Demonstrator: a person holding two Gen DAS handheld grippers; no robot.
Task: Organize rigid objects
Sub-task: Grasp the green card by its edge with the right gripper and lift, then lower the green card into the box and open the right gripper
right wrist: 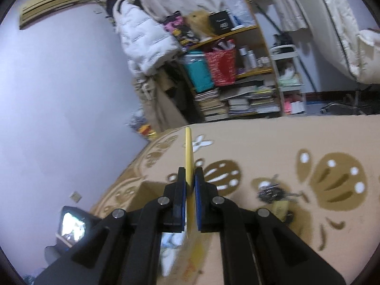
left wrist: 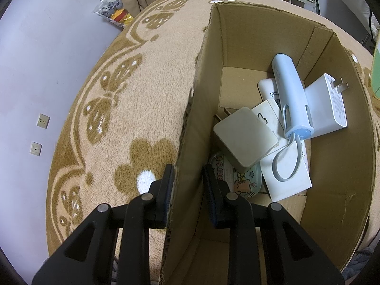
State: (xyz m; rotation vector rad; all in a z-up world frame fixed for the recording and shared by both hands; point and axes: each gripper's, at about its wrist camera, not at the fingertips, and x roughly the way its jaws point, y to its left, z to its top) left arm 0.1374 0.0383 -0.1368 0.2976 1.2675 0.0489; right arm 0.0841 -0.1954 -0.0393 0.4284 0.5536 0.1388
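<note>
Blanket [left wrist: 147,90], tan fleece patterned with brown butterflies, fills the lower frames. Left gripper [left wrist: 187,185] at lower centre, jaws spread astride the cardboard box [left wrist: 332,166] wall; gadgets lie inside. Right gripper [right wrist: 190,185] pinches a thin yellow card [right wrist: 188,156] edge-on. Keys [right wrist: 273,193] blur at right. Cluttered shelves [right wrist: 237,71] stand upper centre.
</note>
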